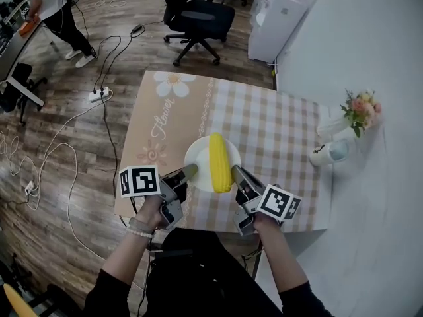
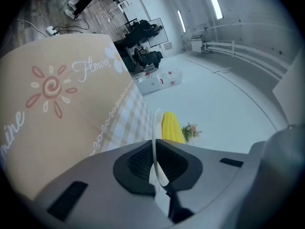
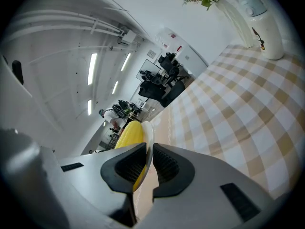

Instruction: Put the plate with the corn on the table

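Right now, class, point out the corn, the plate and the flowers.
corn (image 1: 219, 162): head view, middle of the cob.
plate (image 1: 197, 158): head view, bare left part.
flowers (image 1: 360, 109): head view, the blossoms.

Left hand-held gripper (image 1: 189, 172), right hand-held gripper (image 1: 236, 174): grey moulded shells, black ribbed pads (image 2: 138, 162). Left cube (image 1: 139, 180), right cube (image 1: 280, 202): white, black square markers. Pale bead bracelet (image 1: 138, 230) on left wrist. Black sleeves (image 1: 109, 290), forearms bare.
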The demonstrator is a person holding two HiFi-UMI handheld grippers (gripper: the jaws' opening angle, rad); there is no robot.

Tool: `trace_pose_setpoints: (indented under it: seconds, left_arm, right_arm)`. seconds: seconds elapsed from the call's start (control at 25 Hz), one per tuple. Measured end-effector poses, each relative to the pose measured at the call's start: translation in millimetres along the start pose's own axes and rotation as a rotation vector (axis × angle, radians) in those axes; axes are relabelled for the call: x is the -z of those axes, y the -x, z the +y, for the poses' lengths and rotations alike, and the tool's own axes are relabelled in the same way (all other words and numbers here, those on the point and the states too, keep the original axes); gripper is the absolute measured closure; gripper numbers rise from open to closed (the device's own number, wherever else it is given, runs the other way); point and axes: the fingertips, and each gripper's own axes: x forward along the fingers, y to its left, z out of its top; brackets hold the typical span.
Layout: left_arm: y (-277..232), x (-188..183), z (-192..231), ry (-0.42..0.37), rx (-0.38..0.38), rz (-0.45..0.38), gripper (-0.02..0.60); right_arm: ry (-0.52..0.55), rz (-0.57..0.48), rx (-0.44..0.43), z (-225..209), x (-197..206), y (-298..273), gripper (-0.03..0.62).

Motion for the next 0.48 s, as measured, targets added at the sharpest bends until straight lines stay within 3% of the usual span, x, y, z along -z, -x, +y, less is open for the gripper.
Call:
trace_pose_setpoints:
  seconds: [0.48]
  left_arm:
    - [-32.0, -27.0, 35.6, 0.018, -0.036, -0.027, 0.560]
  right_arm:
    - [-0.009, 0.039, 0.017, -36.4, -13.4, -41.8, 0.522]
